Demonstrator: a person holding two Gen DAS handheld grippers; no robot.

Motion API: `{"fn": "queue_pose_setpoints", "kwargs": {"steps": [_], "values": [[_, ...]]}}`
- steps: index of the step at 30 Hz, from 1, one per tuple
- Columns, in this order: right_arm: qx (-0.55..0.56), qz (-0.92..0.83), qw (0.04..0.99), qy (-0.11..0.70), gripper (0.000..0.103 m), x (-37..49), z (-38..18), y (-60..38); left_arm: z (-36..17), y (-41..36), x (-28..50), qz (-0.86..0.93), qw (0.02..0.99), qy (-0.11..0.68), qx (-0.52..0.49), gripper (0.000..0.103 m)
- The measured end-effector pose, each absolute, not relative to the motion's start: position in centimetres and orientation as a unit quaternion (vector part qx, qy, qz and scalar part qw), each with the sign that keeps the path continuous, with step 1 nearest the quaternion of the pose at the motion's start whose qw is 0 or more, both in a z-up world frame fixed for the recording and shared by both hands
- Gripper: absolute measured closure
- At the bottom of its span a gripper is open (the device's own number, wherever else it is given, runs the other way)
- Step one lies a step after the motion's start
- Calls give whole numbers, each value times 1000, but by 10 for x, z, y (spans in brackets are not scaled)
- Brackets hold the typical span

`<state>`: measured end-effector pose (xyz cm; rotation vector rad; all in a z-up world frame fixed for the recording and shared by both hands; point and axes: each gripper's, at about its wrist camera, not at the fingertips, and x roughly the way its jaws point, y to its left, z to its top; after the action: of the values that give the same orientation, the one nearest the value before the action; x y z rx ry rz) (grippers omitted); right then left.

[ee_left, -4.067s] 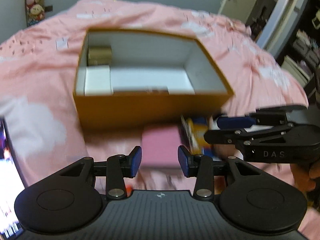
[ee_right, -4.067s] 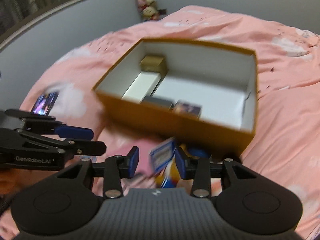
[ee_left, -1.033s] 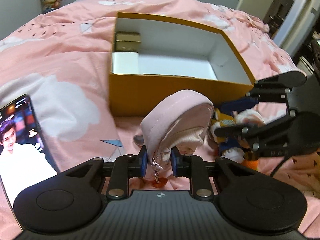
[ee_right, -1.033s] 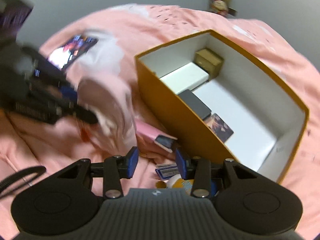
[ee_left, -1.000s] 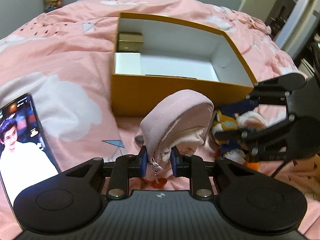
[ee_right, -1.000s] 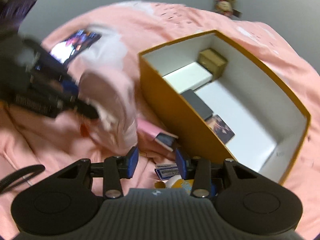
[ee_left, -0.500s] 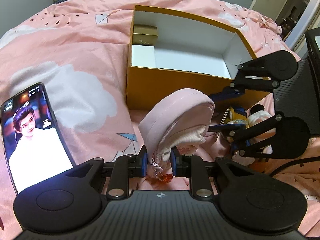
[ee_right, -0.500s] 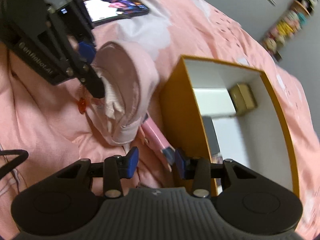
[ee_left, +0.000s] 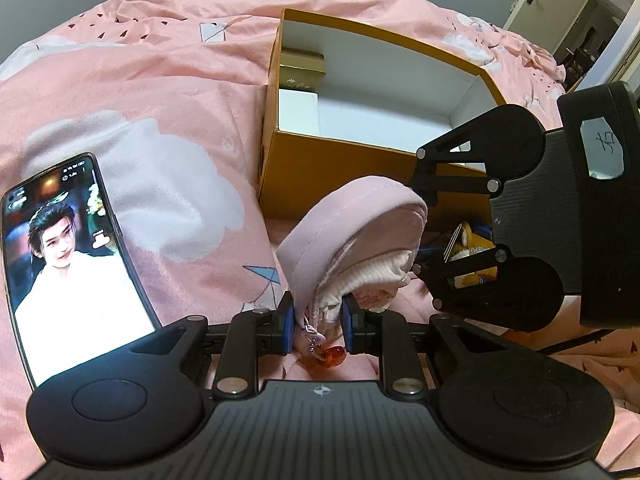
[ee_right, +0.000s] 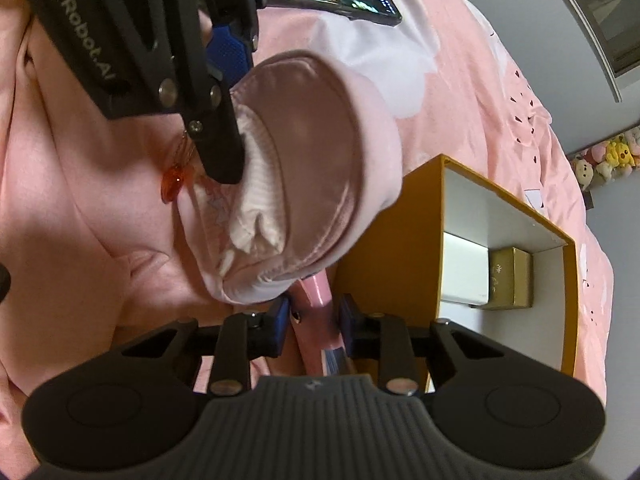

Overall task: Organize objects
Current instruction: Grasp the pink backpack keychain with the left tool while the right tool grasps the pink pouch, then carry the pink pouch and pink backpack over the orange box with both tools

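Observation:
My left gripper [ee_left: 317,324] is shut on a soft pink zip pouch [ee_left: 352,236] and holds it up in front of the orange box [ee_left: 332,168]. An orange charm [ee_left: 330,357] hangs from the pouch zip. The pouch [ee_right: 304,176] fills the right wrist view, with the left gripper's fingers [ee_right: 216,148] on it. My right gripper [ee_right: 313,326] sits just under the pouch, its jaws around a flat pink item [ee_right: 320,312] lying by the box [ee_right: 396,248]. Whether it grips the item I cannot tell.
The box holds a gold carton [ee_left: 302,70] and a white box [ee_left: 298,110]. A lit phone [ee_left: 68,256] lies on the pink duvet at the left. A yellow and blue plush toy [ee_left: 472,252] lies behind the right gripper body. A door stands at the far right.
The right gripper has swung in low and close under the pouch, and its jaws now straddle the pink item. The left gripper still holds the pouch, shifted slightly left.

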<state>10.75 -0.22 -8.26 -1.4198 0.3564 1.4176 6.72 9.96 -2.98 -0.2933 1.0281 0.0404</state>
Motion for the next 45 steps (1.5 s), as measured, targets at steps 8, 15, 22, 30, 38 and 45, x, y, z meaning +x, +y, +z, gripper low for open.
{"fn": "queue_pose_setpoints", "kwargs": {"steps": [8,15,22,30,38,45], "values": [[-587,582,540,157,80,106,-74,-8,-26,96,63,14,864,483,-139,78],[-577,570,560,168,81,102,-56,-17,-10,94,54,7,874,466,-140,78],[-533,556,605,205,82,107,-29,-31,9,95,44,10,885,447,-130,78],[-458,548,656,244,82,111,5,-68,21,93,49,-4,889,440,-126,78],[-387,540,695,276,83,126,31,-103,29,88,61,-22,888,447,-107,78],[-276,517,752,302,83,162,68,-129,45,80,76,-44,893,441,-78,78]]}}
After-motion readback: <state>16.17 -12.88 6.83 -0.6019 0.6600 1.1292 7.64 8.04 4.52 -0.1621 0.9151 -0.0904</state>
